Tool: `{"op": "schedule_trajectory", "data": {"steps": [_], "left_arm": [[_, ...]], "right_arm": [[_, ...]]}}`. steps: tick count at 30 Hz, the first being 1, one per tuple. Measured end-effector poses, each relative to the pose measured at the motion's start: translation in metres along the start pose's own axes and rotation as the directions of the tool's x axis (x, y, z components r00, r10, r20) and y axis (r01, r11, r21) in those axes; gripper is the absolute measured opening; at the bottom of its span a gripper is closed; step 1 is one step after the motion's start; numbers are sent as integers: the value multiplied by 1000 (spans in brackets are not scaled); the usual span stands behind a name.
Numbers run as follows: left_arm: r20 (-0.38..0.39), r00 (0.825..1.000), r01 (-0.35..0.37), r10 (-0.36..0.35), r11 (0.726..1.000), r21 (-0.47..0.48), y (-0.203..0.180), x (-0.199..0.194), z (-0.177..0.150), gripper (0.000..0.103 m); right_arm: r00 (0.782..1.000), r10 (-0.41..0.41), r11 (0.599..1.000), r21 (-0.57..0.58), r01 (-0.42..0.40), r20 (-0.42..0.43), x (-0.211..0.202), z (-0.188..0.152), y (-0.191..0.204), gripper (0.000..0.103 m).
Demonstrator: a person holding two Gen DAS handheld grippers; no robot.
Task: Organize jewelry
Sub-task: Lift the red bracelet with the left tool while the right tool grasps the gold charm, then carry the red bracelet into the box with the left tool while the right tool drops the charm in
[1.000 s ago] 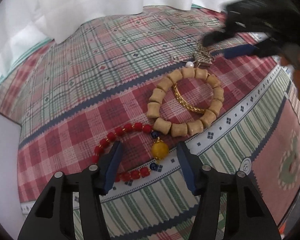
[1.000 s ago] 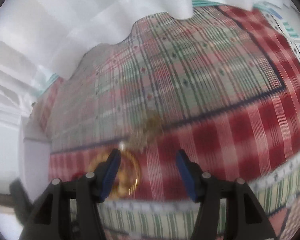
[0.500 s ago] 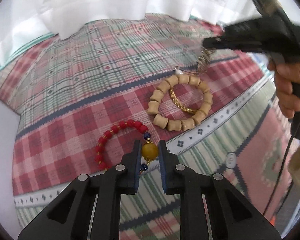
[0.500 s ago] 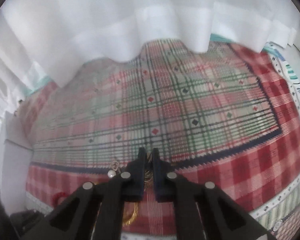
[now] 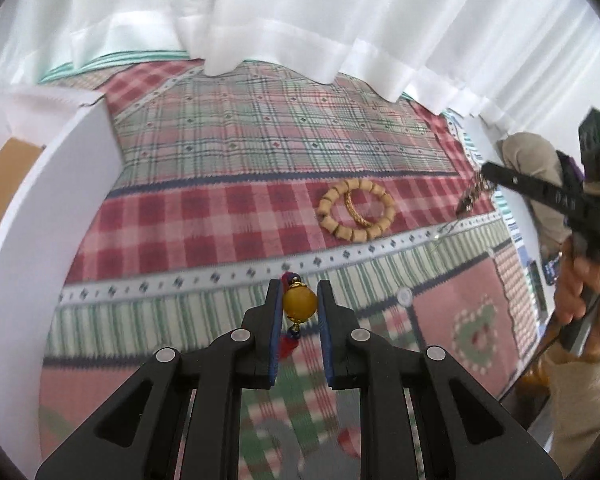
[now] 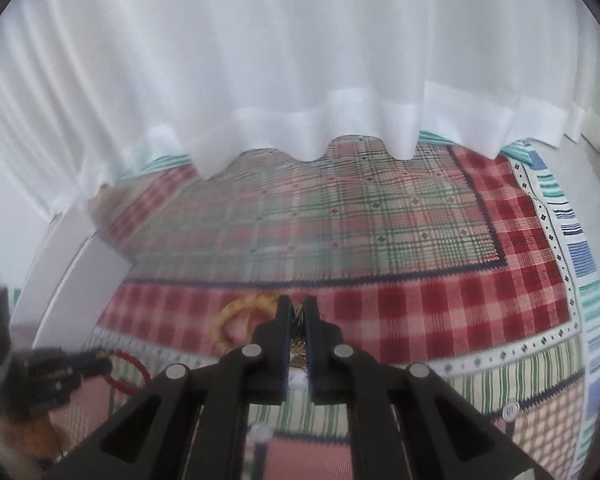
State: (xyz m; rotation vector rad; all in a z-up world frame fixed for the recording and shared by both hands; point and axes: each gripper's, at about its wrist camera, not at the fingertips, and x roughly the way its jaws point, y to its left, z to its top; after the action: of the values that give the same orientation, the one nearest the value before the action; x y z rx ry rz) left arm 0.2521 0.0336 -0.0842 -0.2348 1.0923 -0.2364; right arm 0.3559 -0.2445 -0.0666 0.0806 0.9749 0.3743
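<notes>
- White curtain [image 6: 300, 60], soft folds, hanging over the far edge of the table; fills most of the right wrist view.
- Plaid cloth [image 5: 260, 140] in red, green and white, woven, covering the table.
- White box wall [image 5: 40, 220], smooth, at the left; brown inside seen only in the left wrist view.
- Left gripper [image 5: 299, 306]: jaws narrow, clamped on the round amber bead [image 5: 299, 304] of the red bead bracelet [image 6: 126, 372], lifted above the cloth; red loop seen only in the right wrist view.
- Right gripper [image 6: 297, 332]: jaws nearly closed, holding a small gold chain piece [image 5: 470, 198], dangling, blurred.
- Wooden bead bracelet [image 5: 356, 210], chunky barrel beads, flat on the red check, gold bangle [image 5: 356, 214] inside it.
</notes>
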Motion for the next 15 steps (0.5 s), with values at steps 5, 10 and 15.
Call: {"op": "schedule_trajectory", "data": {"steps": [5,10,15], "left_arm": [[15,1000,18,-18,1000,-24,3,-32,-16,15],[44,999,24,-21,998,-51,13,-62,-28,15],[67,998,16,-10,997,-77,29,-95,-38,15]], "right_arm": [[999,49,996,-71,-49,-1,-27,-26,26,6],[995,102,986,-131,-103,-14,-41,-35,60,6],[989,149,971,-187,-150,-20,-48,-36,95,6]]}}
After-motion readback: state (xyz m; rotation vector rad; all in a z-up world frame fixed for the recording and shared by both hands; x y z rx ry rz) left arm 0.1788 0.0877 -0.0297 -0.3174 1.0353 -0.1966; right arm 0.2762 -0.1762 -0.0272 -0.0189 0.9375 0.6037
